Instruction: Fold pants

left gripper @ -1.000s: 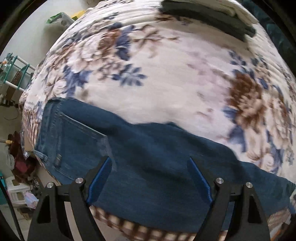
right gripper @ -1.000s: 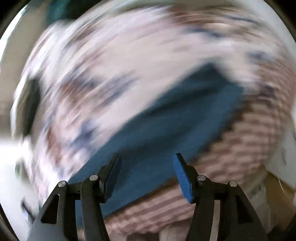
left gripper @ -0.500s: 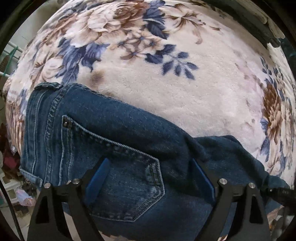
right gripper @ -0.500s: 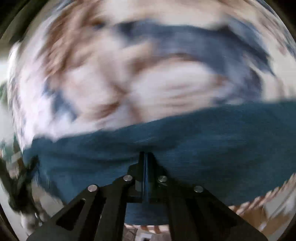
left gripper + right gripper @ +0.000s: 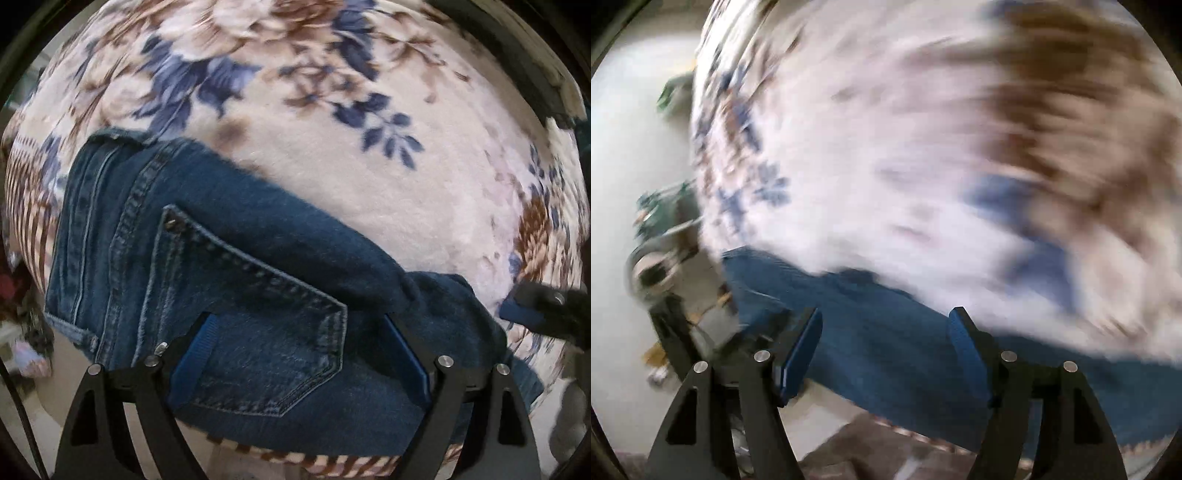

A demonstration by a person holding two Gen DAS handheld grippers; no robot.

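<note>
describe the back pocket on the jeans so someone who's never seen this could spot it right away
Start from the floral blanket that covers the bed; dark blue jeans lie along its near edge, waistband to the left in the left wrist view. The back pocket is the five-sided patch sewn on just right of the waistband, outlined in pale double stitching, with a metal rivet at its upper corner.

The supporting surface is a bed covered by a plush cream blanket printed with large blue and brown flowers. A brown-and-white striped border runs along the blanket's near and left edges. A pair of dark blue denim jeans lies flat directly on the blanket, close to the near edge, with a stitched back pocket facing up. The right wrist view is motion-blurred; it shows the same blanket and jeans.
</note>
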